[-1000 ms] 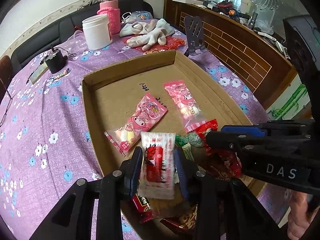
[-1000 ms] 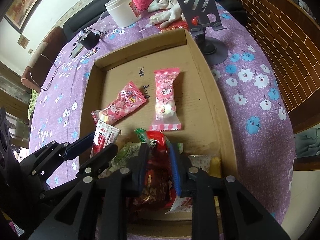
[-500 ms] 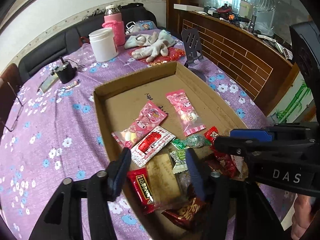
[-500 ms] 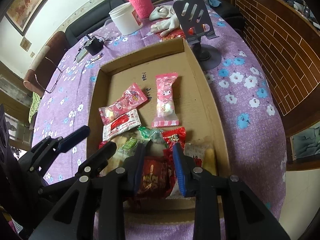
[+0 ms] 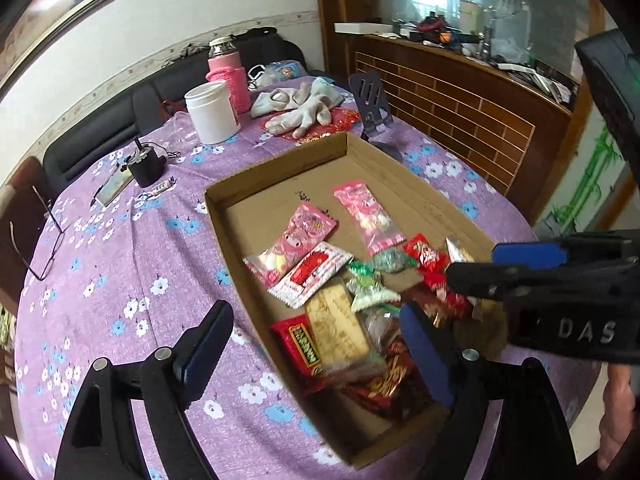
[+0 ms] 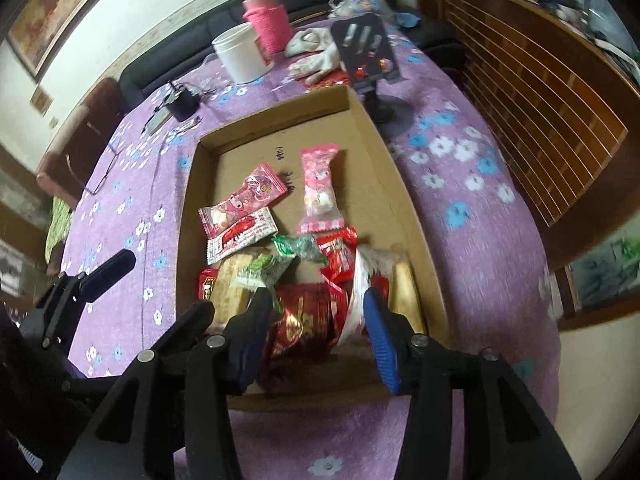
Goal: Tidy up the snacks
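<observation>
Since light and thin, easy to lift but crinkly and slippery: red-and-white snack packet [image 5: 310, 274], lying flat in cardboard tray [image 5: 404, 178], left of middle, touching pink cartoon packet [image 5: 294, 240] on its far side. Best taken across a short crimped end, where film is stiffer; soft contents, so no hard squeeze. Second pink packet [image 6: 320, 188] further right, apart. Near end crowded with green candies [image 6: 298, 246] and red wrappers [image 6: 304, 316]. Left gripper [image 5: 316, 354] wide open over tray's near left wall, holding nothing. Right gripper [image 6: 316, 334] about half open above near pile, also empty. Purple flowered tablecloth [image 5: 120, 272] beneath.
</observation>
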Motion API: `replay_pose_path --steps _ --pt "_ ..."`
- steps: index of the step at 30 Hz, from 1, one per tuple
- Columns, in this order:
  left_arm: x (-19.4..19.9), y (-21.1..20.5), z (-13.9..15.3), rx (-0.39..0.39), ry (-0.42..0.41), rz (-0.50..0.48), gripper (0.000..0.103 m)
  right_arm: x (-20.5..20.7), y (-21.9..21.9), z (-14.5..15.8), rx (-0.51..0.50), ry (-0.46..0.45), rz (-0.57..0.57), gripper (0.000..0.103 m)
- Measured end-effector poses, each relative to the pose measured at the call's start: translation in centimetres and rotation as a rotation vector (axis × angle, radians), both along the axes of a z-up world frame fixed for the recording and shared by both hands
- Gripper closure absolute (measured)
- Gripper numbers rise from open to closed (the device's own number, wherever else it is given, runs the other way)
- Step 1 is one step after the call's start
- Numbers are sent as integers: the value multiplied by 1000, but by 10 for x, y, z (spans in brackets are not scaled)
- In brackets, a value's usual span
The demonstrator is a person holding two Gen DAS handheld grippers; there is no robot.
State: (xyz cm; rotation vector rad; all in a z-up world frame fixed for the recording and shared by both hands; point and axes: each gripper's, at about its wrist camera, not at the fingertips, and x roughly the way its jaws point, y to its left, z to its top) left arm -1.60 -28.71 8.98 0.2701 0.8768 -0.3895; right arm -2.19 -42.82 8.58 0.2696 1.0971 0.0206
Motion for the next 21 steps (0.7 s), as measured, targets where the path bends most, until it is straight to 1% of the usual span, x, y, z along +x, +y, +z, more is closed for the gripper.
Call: replay_pose_path --steps 1,2,4,5,6,7,10,13,17,19,21 --pt "-1 3 0 -3 -4 -10 9 -4 2 2 -5 -8 -25 49" --pt "-3 7 1 -5 -15 -16 7 -6 2 4 -4 -15 -38 45" --pt "-6 15 4 -16 -42 -21 1 -15 7 9 -14 -39 -73 37" --pt "-7 20 5 -23 -55 -22 1 -19 10 11 -24 -50 -87 31" --pt "-9 23 5 -27 -66 -21 1 -22 12 12 -30 -56 -96 28" --pt "-10 29 5 -33 -72 -24 1 -25 14 13 -36 -59 -106 27" --pt "-10 38 4 -48 -55 -39 1 -32 21 11 -37 -50 -129 24" --pt "-9 40 -2 -24 5 -72 1 -39 27 9 -42 -38 -144 23" --pt "-16 46 4 -44 -24 -98 1 -48 33 13 -75 -47 -163 23" --pt "-17 48 7 -49 -27 -94 1 -51 33 16 -84 -52 -180 23" --pt "-15 47 8 -35 -22 -96 1 -55 32 18 -82 -55 -196 19"
